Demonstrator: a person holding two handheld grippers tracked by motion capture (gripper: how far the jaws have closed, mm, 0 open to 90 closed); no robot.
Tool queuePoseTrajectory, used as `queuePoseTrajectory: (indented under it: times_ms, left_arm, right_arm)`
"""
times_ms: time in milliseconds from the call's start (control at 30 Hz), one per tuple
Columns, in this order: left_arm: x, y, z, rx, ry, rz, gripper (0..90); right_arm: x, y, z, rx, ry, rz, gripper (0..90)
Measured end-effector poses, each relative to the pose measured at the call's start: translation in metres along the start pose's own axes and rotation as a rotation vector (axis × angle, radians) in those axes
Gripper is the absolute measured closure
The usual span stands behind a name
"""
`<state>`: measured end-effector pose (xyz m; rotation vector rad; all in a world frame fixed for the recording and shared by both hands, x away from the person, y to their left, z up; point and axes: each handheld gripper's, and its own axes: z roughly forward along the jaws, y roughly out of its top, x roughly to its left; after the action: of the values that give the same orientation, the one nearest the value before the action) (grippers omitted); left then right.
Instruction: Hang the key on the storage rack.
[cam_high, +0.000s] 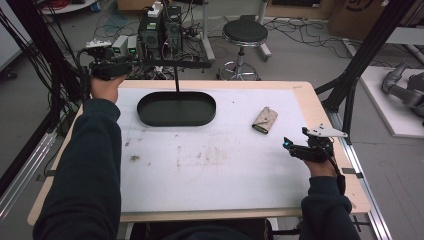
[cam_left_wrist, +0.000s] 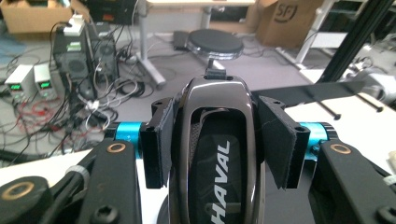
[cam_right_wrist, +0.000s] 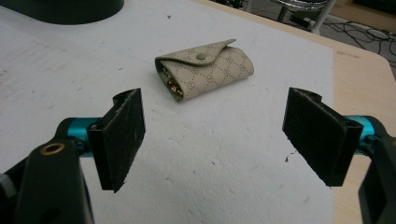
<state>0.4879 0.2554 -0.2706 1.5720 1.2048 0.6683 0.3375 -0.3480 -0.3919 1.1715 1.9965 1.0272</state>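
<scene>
My left gripper (cam_high: 131, 66) is raised over the table's far left corner, shut on a glossy black car key fob (cam_left_wrist: 218, 154) marked HAVAL that stands between its pads (cam_left_wrist: 158, 140). A black oval tray (cam_high: 150, 118) lies at the back of the table. From it rises a thin post (cam_high: 177, 82) with a horizontal bar (cam_high: 185, 64) on top, which reaches toward the left gripper. A beige patterned key pouch (cam_right_wrist: 205, 70) lies snapped shut on the white mat (cam_high: 210, 165), also seen as the pouch (cam_high: 265, 120) from above. My right gripper (cam_right_wrist: 212, 135) hovers open just short of it, low over the mat.
Beyond the table's far edge stand a black stool (cam_high: 245, 32), computer boxes (cam_high: 160, 30) and power supplies (cam_left_wrist: 30, 81) amid tangled cables. Black frame struts (cam_high: 367, 50) rise at the right. The wooden table edge (cam_high: 327, 125) runs close to my right gripper.
</scene>
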Motion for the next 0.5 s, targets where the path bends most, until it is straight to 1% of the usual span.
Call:
queuePoseTrajectory:
  times_ms: [67,100,133,167,200,233,267,333,367,500]
  left_arm:
    - [0.002,-0.003,0.002,0.022,0.023,-0.003,48.4]
    - [0.006,-0.01,0.004,0.03,0.043,-0.022,48.4]
    - [0.008,-0.013,0.005,0.037,0.053,-0.031,48.4]
    - [0.008,-0.013,0.005,0.037,0.053,-0.031,48.3]
    - [0.01,-0.017,0.006,0.044,0.06,-0.039,48.4]
    - [0.014,-0.024,0.006,0.061,0.07,-0.046,48.4]
    - [0.014,-0.024,0.006,0.061,0.07,-0.046,48.4]
    - [0.016,-0.031,0.007,0.075,0.079,-0.049,48.3]
    - [0.018,-0.038,0.008,0.087,0.087,-0.047,48.3]
    - [0.019,-0.053,0.015,0.113,0.085,-0.051,48.3]
  right_arm:
    - [0.0,0.0,0.0,0.001,-0.001,0.001,21.6]
    - [0.0,0.0,0.0,0.0,-0.002,-0.001,21.6]
    - [0.001,0.0,-0.001,0.0,-0.001,-0.001,21.6]
    - [0.001,0.0,-0.001,0.0,-0.001,-0.001,21.6]
    - [0.001,0.0,-0.001,0.001,-0.001,0.0,21.6]
    - [0.001,0.0,-0.001,0.001,0.0,-0.002,21.6]
    - [0.001,0.0,-0.001,0.001,0.0,-0.002,21.6]
    - [0.001,-0.001,0.0,0.006,0.001,0.0,21.6]
    - [0.001,-0.001,0.0,0.008,0.0,-0.001,21.6]
    - [0.003,-0.001,0.002,0.011,0.004,-0.008,21.6]
